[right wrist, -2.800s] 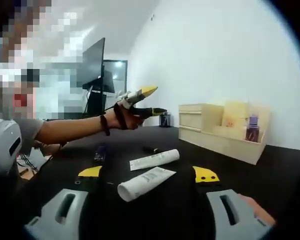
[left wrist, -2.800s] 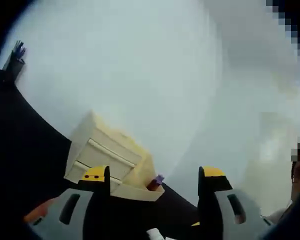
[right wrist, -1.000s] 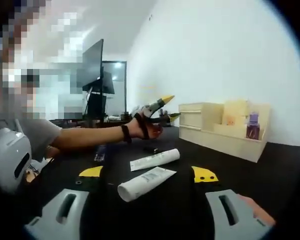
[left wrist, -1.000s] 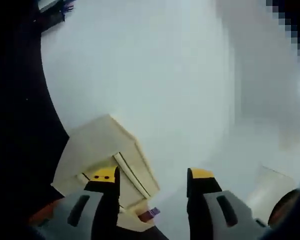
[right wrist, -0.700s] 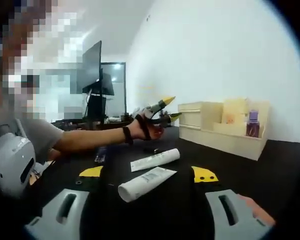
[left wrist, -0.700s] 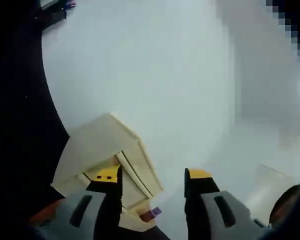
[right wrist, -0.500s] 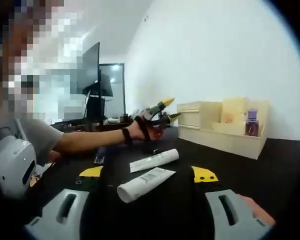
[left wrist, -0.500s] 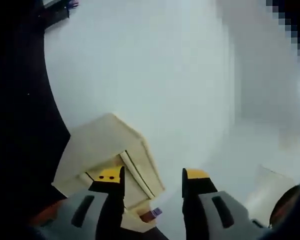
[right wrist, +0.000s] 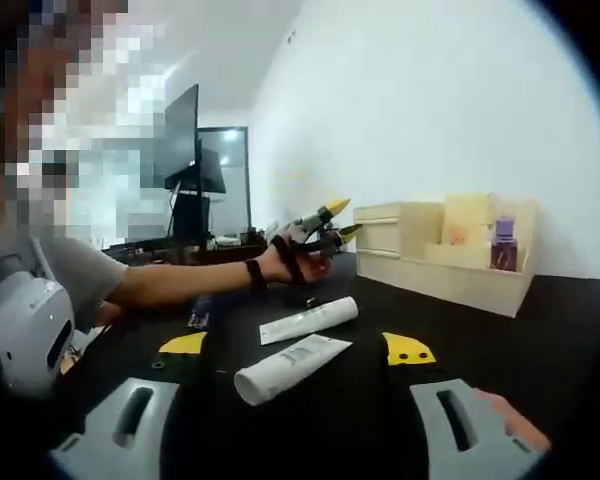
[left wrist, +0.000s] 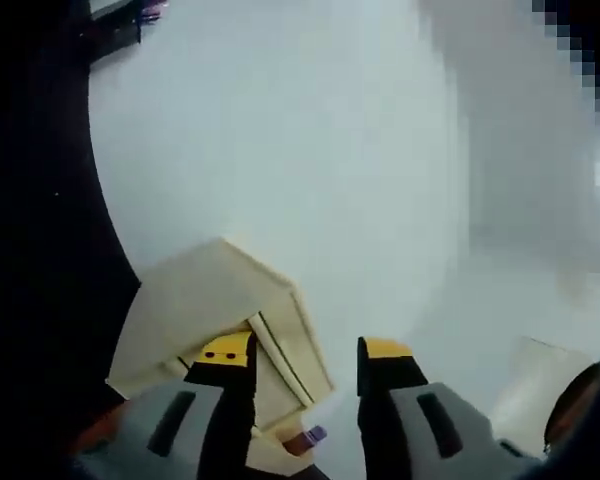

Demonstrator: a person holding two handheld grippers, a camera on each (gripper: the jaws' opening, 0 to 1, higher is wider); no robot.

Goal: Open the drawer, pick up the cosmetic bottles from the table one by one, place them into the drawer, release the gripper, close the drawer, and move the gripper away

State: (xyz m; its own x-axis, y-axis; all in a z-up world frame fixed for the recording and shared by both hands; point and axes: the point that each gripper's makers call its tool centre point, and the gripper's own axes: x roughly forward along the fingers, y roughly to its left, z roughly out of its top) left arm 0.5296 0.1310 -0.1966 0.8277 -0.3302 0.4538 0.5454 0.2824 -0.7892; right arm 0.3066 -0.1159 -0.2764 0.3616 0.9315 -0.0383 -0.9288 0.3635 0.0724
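Observation:
In the right gripper view, two white cosmetic tubes lie on the black table [right wrist: 540, 330]: one tube [right wrist: 288, 366] just ahead of my open right gripper [right wrist: 296, 347], the other tube [right wrist: 310, 319] beyond it. A pale wooden drawer unit [right wrist: 405, 237] stands at the back right with both drawers shut. A hand holds my left gripper [right wrist: 342, 219] in the air just left of the drawers, jaws apart. In the left gripper view, the left gripper [left wrist: 305, 352] points at the drawer unit [left wrist: 205, 300], seen rolled, with nothing between its fingers.
A purple bottle [right wrist: 503, 245] stands in the unit's open side compartment, also seen as a purple bottle [left wrist: 308, 438] low down. A small dark bottle [right wrist: 199, 309] and a small dark item [right wrist: 309, 300] lie on the table. A monitor [right wrist: 185, 130] stands far left; white wall [right wrist: 430, 100] behind.
The left gripper has moved nearer the drawer unit and its jaws have narrowed, still apart. The right gripper and the tubes have stayed put.

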